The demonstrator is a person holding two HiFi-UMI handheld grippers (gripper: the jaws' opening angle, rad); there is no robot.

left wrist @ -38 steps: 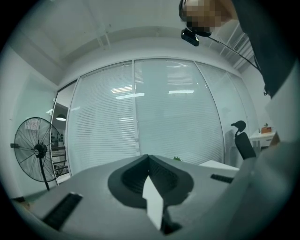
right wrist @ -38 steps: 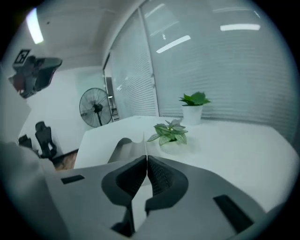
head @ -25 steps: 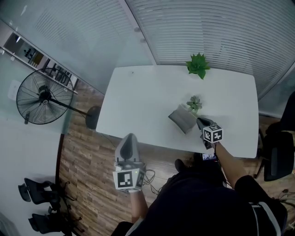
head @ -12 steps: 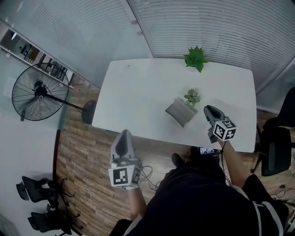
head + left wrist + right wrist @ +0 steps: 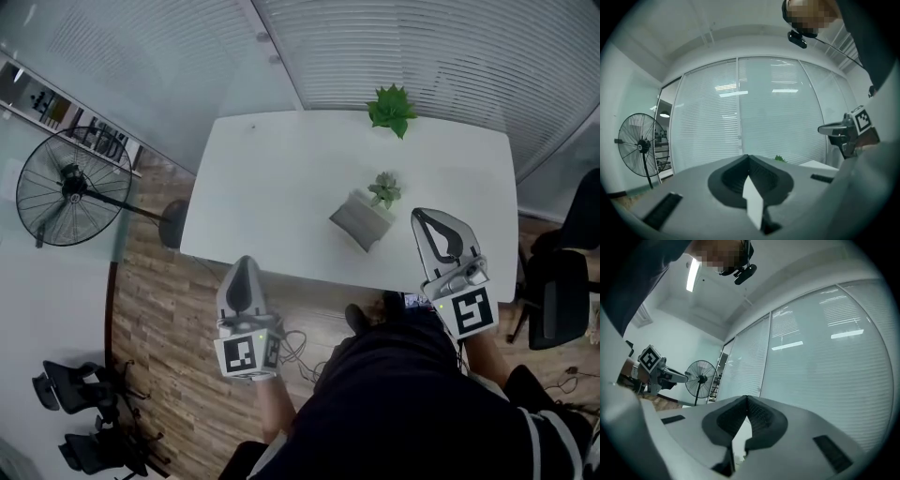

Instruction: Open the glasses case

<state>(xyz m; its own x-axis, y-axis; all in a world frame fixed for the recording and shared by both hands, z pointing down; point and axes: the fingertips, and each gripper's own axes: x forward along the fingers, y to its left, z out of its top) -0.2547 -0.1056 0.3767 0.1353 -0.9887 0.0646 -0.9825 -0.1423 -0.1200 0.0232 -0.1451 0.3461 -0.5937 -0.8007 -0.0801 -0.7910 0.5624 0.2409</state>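
Right tool (image 5: 424, 220) lifted away from glasses case (image 5: 359, 221), jaws just closing, now pressed together, empty | left tool (image 5: 245, 264) pressed together, empty, off worktop (image 5: 281, 187) edge | case on worktop, touching small plant (image 5: 382, 189) | judged: opening likely finished

Below me, a white table (image 5: 281, 187) held a leafy plant (image 5: 392, 109) at its far edge; a fan (image 5: 64, 195) stood left.
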